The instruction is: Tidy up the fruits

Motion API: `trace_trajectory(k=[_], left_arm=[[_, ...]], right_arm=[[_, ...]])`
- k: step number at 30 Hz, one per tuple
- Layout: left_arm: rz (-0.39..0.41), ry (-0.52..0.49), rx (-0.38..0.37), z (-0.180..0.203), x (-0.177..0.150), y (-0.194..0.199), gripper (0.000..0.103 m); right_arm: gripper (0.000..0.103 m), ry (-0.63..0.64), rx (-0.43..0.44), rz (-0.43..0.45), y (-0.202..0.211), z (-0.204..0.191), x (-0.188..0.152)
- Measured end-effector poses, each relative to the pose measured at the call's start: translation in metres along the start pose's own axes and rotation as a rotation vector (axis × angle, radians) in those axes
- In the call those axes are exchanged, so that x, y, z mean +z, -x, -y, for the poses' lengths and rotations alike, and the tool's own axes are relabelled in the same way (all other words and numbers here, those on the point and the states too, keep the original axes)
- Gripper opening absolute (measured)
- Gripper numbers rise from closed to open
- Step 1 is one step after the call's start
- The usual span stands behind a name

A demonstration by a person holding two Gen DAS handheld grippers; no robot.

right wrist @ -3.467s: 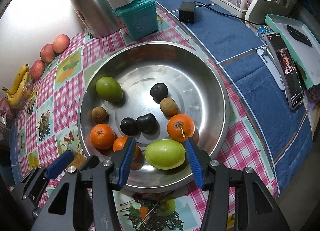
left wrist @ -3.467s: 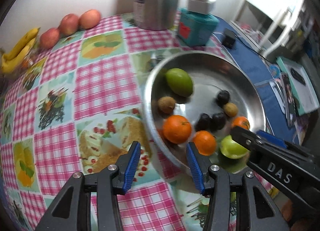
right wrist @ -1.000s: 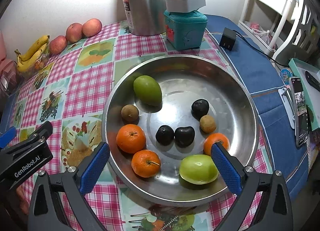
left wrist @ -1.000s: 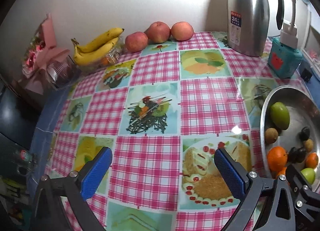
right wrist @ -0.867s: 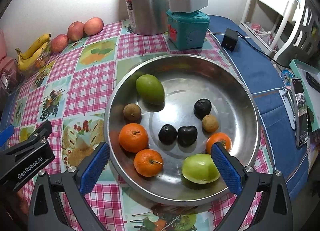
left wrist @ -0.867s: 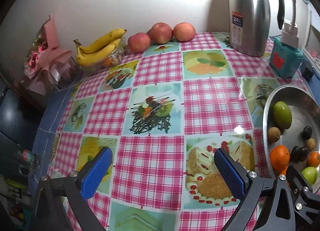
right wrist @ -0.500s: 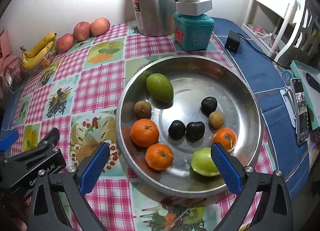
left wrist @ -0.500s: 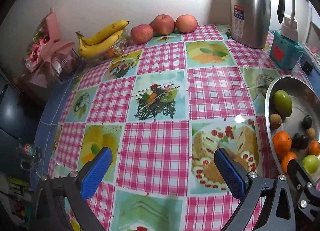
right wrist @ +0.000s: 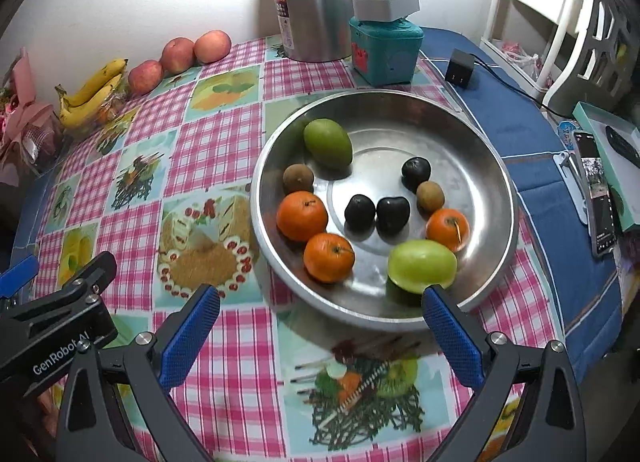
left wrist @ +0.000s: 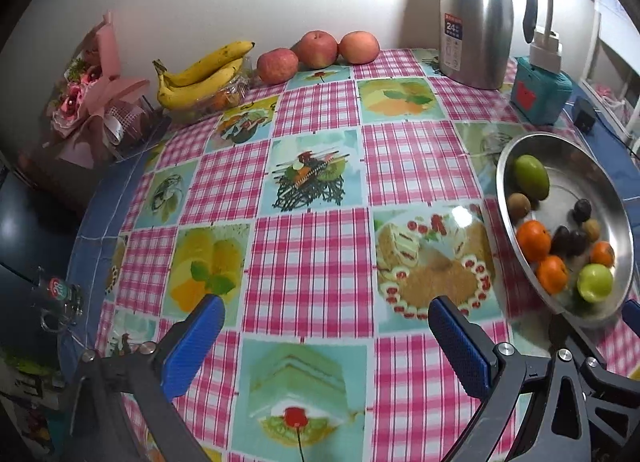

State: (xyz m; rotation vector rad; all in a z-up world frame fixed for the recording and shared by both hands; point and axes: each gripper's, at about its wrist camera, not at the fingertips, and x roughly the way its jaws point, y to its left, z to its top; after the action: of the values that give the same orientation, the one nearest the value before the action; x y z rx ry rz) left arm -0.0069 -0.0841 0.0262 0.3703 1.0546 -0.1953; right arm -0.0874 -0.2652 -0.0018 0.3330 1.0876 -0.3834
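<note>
Both of your grippers hang empty above the checked tablecloth (left wrist: 312, 262), jaws spread wide: the left gripper (left wrist: 324, 342) hovers well to the left of the steel bowl (right wrist: 492, 165), the right gripper (right wrist: 320, 326) just short of its near rim. The bowl already holds a green mango (right wrist: 328, 143), three oranges, two kiwis, three dark plums and a green apple (right wrist: 422, 266). The bananas (left wrist: 204, 75) and three red apples (left wrist: 316, 51) lie far from the bowl, against the wall.

If you go for those next, mind your reach. The bananas rest on a crinkled plastic pack (left wrist: 218, 97), so a pinch on one fruit may drag the bunch or slide off the curved skin. The red apples touch each other; nudging one could roll its neighbours along the wall. Watch the thermos (left wrist: 476, 17) beside the bowl on the carry back, and set fruit down gently, since the bowl's sloped wall lets round fruit roll into the rest.
</note>
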Motion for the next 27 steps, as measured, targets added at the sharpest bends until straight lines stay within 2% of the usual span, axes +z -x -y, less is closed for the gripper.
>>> trace_trajectory(k=[15, 27], left_arm=[[-0.008, 0.042, -0.046, -0.021, -0.039, 0.030, 0.103], [0.073, 0.082, -0.030, -0.035, -0.047, 0.047, 0.103]], right_arm=[[0.101, 0.028, 0.003, 0.031, 0.034, 0.001, -0.033], [0.101, 0.035, -0.004, 0.100, 0.056, -0.001, -0.038]])
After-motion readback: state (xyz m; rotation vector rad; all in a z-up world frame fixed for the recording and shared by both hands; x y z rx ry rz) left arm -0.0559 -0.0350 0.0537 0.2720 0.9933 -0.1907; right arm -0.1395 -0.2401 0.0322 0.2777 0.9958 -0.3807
